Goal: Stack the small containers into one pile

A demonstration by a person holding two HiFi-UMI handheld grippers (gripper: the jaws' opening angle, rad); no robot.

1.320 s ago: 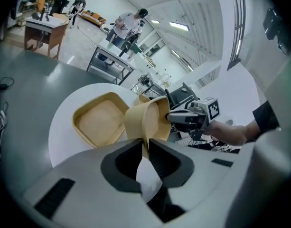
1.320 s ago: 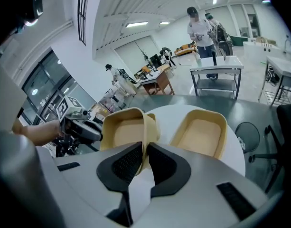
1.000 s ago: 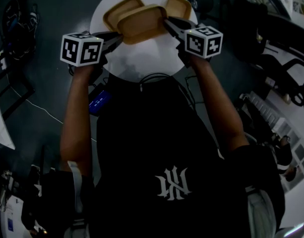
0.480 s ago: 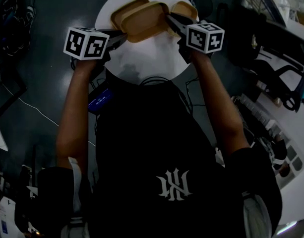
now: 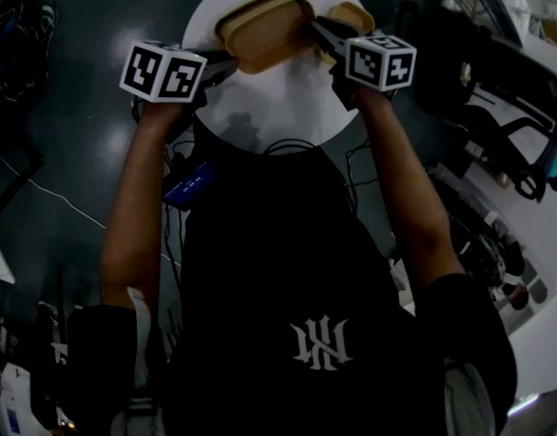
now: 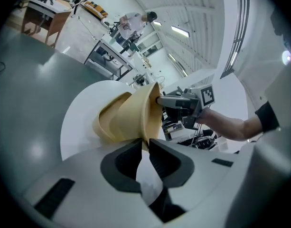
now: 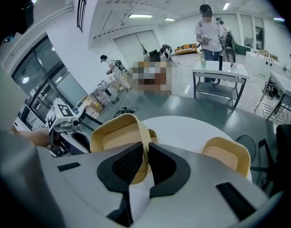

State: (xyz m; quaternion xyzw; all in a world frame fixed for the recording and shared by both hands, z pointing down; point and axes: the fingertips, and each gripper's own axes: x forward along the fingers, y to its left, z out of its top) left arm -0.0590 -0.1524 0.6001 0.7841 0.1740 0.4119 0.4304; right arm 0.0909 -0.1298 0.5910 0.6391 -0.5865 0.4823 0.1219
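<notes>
Evidently the stacking step is under way: both pairs of tongs are clamping one tan container (image 5: pixel 267 34) and holding it just above the far half of the round white tabletop (image 5: pixel 278 107). The left tongs (image 6: pixel 144 145) are pinching its rim on the tabletop's left side, pads closed on the thin wall. The right tongs (image 7: pixel 146 153) are biting the opposite rim toward the tabletop's right side in the same way, so neither pair is standing open or empty. A second container (image 6: pixel 107 125) is lying on the tabletop's far left part, mostly beneath the held one. Whether the two are touching I cannot tell, but part of the lower one is showing past the held one, so it is not looking seated. A third container (image 7: pixel 227 155) is sitting alone at the tabletop's far right edge, apart from the pair. Judging from this, the first nesting is close but not finished, and one more piece is waiting to join the pile after it. The next move is calling for squaring the held container over the one on the tabletop, levelling it so the walls are lining up all round, and lowering it until it is settling inside. Only then should both pairs of tongs be letting go, together. Releasing one side first is likely to tip it, and a corner catching on the lower rim is likely to shove that container across the smooth tabletop
</notes>
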